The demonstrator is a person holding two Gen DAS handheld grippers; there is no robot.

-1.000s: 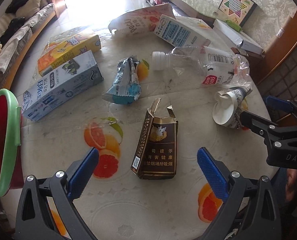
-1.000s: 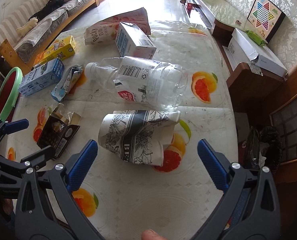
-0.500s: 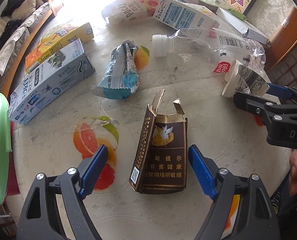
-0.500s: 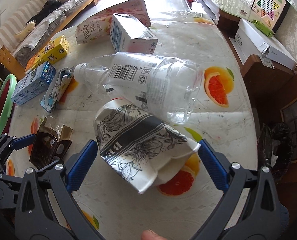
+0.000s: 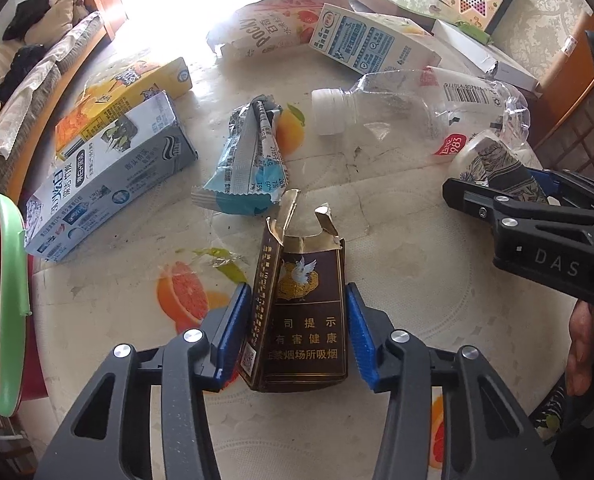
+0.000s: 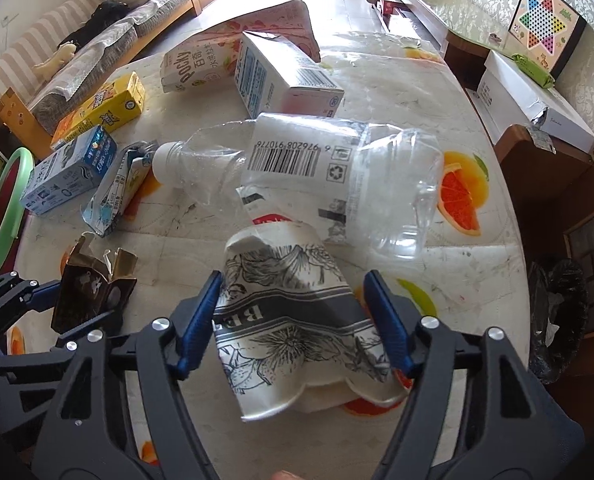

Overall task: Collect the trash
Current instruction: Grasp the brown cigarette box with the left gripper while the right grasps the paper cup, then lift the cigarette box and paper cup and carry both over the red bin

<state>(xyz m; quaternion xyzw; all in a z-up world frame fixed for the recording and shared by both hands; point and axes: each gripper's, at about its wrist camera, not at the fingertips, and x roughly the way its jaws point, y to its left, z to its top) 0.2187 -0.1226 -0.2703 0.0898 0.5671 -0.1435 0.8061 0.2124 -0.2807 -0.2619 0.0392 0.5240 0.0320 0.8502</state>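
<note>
Trash grab underway: my left claw (image 5: 297, 328) has just closed onto the cigarette pack (image 5: 303, 316), right claw (image 6: 293, 320) onto the paper cup (image 6: 297, 320). Next, lift both, swing to the bin (image 5: 1, 304) at 9 o'clock.

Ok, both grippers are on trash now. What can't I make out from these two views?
- Left wrist view: green-rimmed red bin, cut off by the left edge.
- Left wrist view: crushed patterned paper cup, mostly behind the right gripper.
- Right wrist view: brown cigarette pack, lower half behind the left gripper.

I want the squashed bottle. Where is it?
In the right wrist view, the clear bottle lies mid-table, just beyond the paper cup.
</note>
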